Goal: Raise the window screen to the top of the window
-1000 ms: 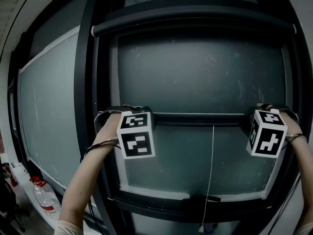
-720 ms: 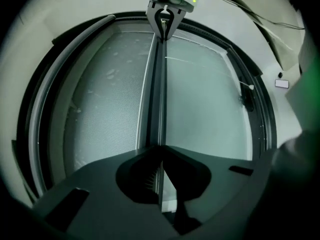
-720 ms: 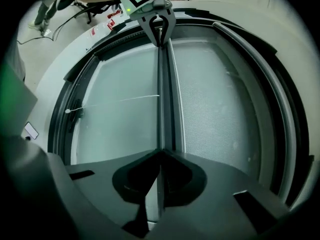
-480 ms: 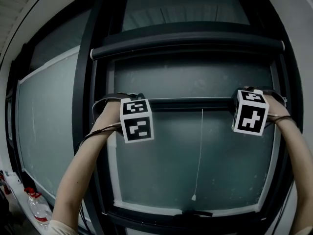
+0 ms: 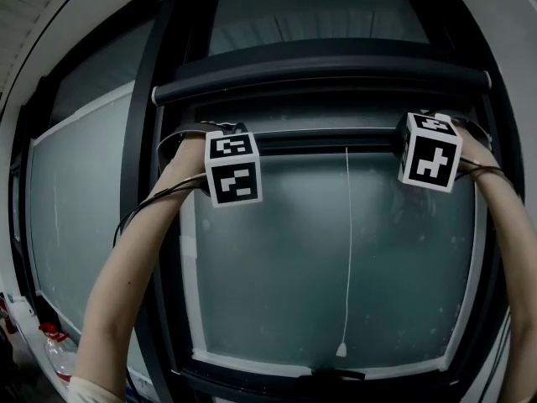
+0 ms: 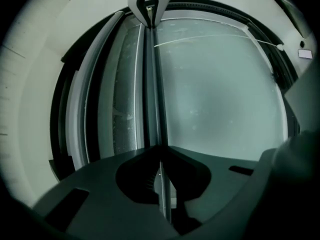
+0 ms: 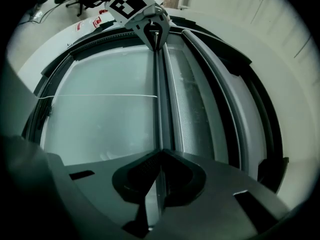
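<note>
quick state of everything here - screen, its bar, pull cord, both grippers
window screen, almost fully rolled up, only a narrow strip of mesh showing
bottom bar, level, close under the roller housing, not yet against it
pull cord, hanging straight down, free
left gripper, shut on the bottom bar
right gripper, shut on the bottom bar
</note>
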A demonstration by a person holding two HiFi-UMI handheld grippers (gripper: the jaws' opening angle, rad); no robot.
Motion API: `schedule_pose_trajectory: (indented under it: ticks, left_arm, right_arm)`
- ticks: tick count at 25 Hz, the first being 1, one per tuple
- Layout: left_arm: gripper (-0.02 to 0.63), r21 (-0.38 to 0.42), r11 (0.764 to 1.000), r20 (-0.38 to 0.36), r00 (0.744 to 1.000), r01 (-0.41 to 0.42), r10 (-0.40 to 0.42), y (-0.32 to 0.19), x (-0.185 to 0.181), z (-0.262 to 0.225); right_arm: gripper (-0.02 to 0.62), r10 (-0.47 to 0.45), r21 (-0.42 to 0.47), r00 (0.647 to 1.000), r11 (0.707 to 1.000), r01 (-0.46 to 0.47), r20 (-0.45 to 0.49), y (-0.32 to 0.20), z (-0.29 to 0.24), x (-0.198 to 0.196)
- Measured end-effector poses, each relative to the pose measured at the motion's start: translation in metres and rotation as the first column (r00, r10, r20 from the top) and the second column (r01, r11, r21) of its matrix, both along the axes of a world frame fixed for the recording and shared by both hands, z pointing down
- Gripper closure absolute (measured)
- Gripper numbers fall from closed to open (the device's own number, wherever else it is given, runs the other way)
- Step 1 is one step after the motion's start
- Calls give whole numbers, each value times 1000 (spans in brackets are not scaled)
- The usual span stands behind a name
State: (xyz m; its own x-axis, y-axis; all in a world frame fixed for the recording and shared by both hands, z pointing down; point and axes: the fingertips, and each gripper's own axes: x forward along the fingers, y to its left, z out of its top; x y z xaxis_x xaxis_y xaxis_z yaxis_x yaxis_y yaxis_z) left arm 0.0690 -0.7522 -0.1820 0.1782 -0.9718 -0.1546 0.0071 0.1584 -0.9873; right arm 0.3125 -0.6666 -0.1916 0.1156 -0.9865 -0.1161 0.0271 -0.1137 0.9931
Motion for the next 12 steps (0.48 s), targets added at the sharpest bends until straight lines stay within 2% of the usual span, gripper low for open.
schedule_pose_trajectory:
  ticks: [2, 5, 12]
  left_arm:
    - [588, 66, 997, -28, 999, -32, 34, 2, 0, -16]
    - [588, 199, 978, -66, 995, -57, 71, 2, 1, -41]
    - [588, 277, 959, -106, 990, -63, 96, 3, 0, -77]
  right_arm:
    - [577, -9, 60, 1000, 998, 9, -1, 1, -15, -1]
    - [577, -3, 171, 1000, 985, 7, -23, 0, -37, 3]
    - [577, 1, 271, 1000, 963, 2, -11, 1, -72, 4]
